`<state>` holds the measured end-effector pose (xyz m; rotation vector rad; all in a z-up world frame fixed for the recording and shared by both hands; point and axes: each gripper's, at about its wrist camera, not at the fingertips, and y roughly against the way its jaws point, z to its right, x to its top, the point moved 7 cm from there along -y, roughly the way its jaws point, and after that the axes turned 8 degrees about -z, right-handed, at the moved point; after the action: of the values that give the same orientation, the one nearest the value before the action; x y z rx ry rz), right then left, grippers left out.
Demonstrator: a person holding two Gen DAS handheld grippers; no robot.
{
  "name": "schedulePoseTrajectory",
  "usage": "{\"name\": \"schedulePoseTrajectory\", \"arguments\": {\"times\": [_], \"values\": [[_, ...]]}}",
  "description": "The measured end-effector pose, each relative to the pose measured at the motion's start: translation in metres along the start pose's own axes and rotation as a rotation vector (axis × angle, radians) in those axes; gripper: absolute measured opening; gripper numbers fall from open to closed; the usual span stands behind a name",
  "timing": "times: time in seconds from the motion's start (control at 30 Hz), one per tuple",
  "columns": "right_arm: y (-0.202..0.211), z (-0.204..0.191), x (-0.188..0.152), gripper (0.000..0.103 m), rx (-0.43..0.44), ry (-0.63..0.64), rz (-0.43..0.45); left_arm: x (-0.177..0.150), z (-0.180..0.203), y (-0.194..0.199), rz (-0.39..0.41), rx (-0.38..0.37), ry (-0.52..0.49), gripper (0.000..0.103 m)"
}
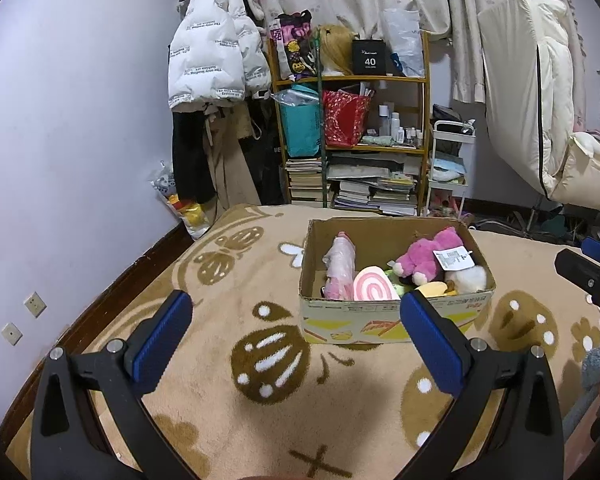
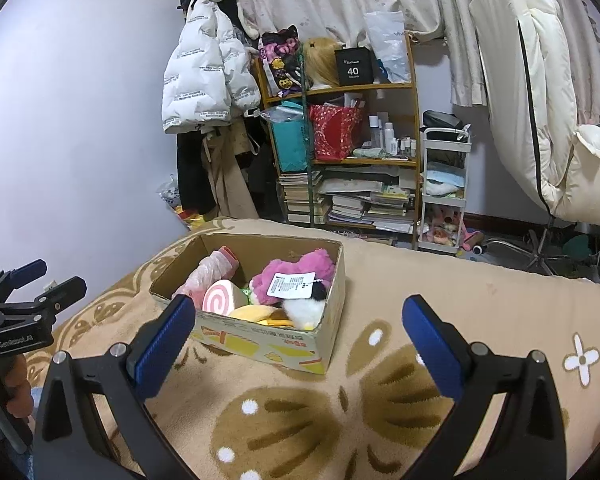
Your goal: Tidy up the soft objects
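On the tan blanket, seen from the left wrist, a cardboard box sits ahead and a bit to the right. The left gripper hangs over the blanket with its jaws wide, holding nothing. The soft toys are already in the box: a fluffy pink plush with a white paper tag, a round pink swirl cushion, a pink toy in a crinkly clear bag and a white furry toy. The blanket looks thick and fuzzy, with brown bug shapes. The box wall is thin and stiff.

From the right wrist, the same box lies ahead and a bit to the left. The right gripper has wide jaws too and holds nothing. Its left blue pad sits in front of the near corner of the box. I cannot tell if it touches. A soft yellow toy lies by the front wall. The left gripper shows at the left edge, with a hand on its handle.

I think a push on that corner could slide or tip the light box on the squashy blanket. The toys are heaped high, so one could roll out. The slippery bag or the tag could slip from a pinch.
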<state>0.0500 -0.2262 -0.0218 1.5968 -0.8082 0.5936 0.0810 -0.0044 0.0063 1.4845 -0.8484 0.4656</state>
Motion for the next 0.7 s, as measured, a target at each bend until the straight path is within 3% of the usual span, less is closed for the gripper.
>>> {"name": "schedulePoseTrajectory", "arguments": {"times": [0.7], "values": [[-0.0029, 0.0044, -0.0014, 0.103, -0.004, 0.000, -0.005, 0.0002, 0.0010, -0.0025, 0.011, 0.003, -0.009, 0.103]]}}
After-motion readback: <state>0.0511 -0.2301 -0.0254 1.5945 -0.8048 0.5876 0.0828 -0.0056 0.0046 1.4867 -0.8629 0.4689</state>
